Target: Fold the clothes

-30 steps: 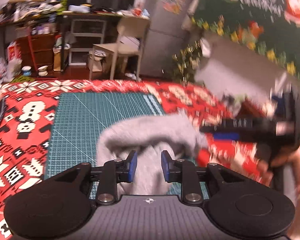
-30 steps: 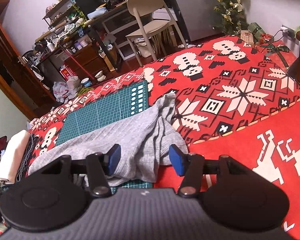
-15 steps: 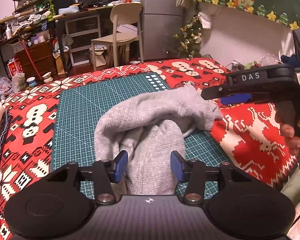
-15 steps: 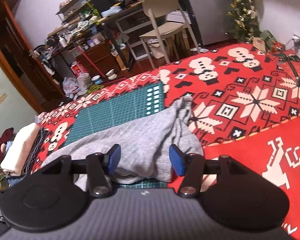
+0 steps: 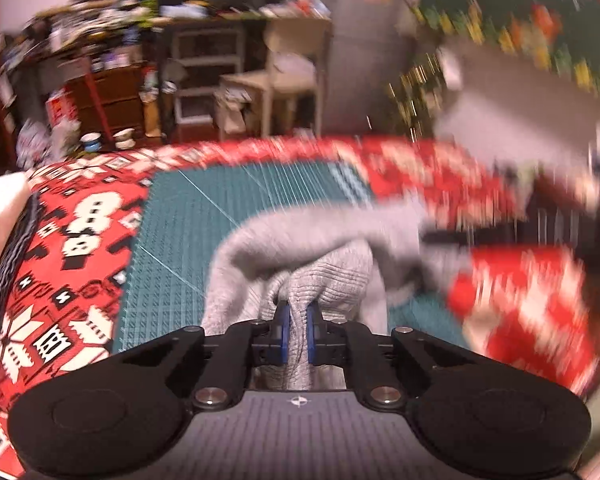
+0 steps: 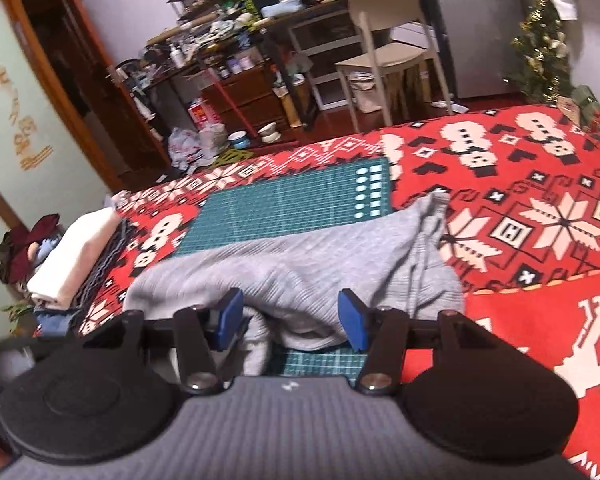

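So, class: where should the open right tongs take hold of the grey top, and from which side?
Grip the near rolled edge of the grey top, coming in low from the front. That fold bulges up off the green mat directly between the right tongs, offering a thick ridge to pinch.

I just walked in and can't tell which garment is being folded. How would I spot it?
Find the red snowman-patterned blanket, then the green cutting mat on it. The crumpled grey ribbed top lies across the mat's near edge, the only plain grey fabric there.
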